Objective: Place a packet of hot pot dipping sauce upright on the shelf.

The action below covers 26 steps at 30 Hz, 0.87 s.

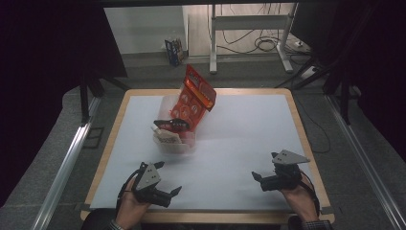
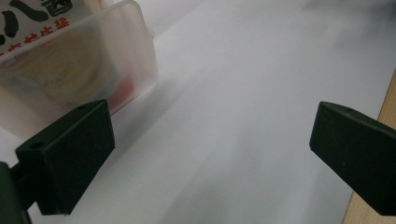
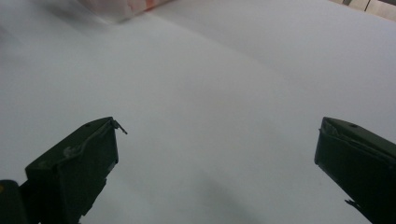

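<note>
— We see a dim room in the high view: black surrounds, with the white table top (image 1: pixel 249 139) the brightest patch, evenly lit from above.

— We agree. In the gripper views the sheet looks soft and hazy, the translucent box (image 2: pixel 79 65) blurred up close, and shadows under the jaws faint.

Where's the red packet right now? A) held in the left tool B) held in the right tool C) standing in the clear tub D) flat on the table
C: the red packet stands tilted in the tub, while the left tool and right tool sit open, apart from it.
</note>
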{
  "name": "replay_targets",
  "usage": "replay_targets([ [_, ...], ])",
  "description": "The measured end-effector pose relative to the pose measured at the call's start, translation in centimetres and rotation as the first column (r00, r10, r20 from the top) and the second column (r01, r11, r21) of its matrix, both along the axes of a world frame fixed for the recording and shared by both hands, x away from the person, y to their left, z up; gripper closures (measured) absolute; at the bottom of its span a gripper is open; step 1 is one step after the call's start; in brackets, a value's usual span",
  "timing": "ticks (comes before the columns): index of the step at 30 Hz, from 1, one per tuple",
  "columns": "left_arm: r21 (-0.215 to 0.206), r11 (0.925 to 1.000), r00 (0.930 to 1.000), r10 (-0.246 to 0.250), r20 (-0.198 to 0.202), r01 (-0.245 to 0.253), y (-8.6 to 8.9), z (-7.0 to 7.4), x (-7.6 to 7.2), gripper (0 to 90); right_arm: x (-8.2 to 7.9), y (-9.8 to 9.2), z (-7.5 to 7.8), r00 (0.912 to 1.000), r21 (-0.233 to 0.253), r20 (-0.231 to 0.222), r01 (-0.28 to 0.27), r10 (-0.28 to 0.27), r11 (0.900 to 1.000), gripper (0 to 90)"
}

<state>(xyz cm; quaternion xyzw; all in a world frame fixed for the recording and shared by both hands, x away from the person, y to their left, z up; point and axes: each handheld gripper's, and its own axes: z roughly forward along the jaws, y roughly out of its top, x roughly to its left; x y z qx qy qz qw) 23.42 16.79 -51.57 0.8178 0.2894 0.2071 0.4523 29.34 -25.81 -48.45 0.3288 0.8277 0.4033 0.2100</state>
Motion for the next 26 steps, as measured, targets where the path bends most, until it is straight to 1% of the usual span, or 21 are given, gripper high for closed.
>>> replay_targets([
  [9, 0.008, 1.0, 1.0, 0.0, -0.004, 0.0, -0.1, -0.1, 0.1, 0.0, -0.4, -1.1, -0.6, 0.9995, -0.011, -0.018, 0.027, -0.027, 1.0, 0.0],
  [18, 0.02, 0.9998, 1.0, 0.002, -0.009, -0.001, -0.2, -0.2, 0.1, 0.0, -0.8, -1.9, -1.5, 0.9967, -0.041, -0.059, 0.053, -0.055, 0.998, 0.0],
  [26, 0.027, 0.9996, 1.0, 0.0, -0.008, 0.0, -0.2, -0.2, 0.1, 0.0, -0.7, -2.2, -1.7, 0.9957, -0.05, -0.074, 0.052, -0.056, 0.997, 0.0],
])
